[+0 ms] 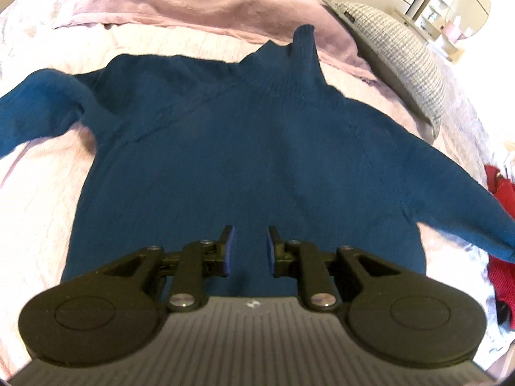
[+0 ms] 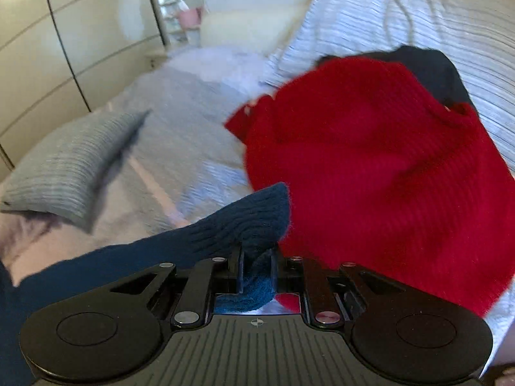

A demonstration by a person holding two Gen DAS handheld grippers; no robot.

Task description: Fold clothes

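Note:
A dark blue turtleneck sweater [image 1: 241,144] lies spread face up on the bed, collar pointing away, one sleeve out to the left. My left gripper [image 1: 251,231] is at the middle of its hem, jaws nearly together, and the blue knit fills the narrow gap between the pads. The other sleeve stretches off to the right. In the right wrist view its ribbed cuff [image 2: 257,212] is bunched between the pads of my right gripper [image 2: 257,251], which is shut on it and holds it off the bed.
A red knit sweater [image 2: 370,160] is heaped just beyond the cuff, over a dark garment [image 2: 434,64]. A grey cushion [image 1: 402,51] lies by the collar and a pink blanket [image 1: 193,3] behind it. Pale wardrobe doors [image 2: 48,48] stand past the bed.

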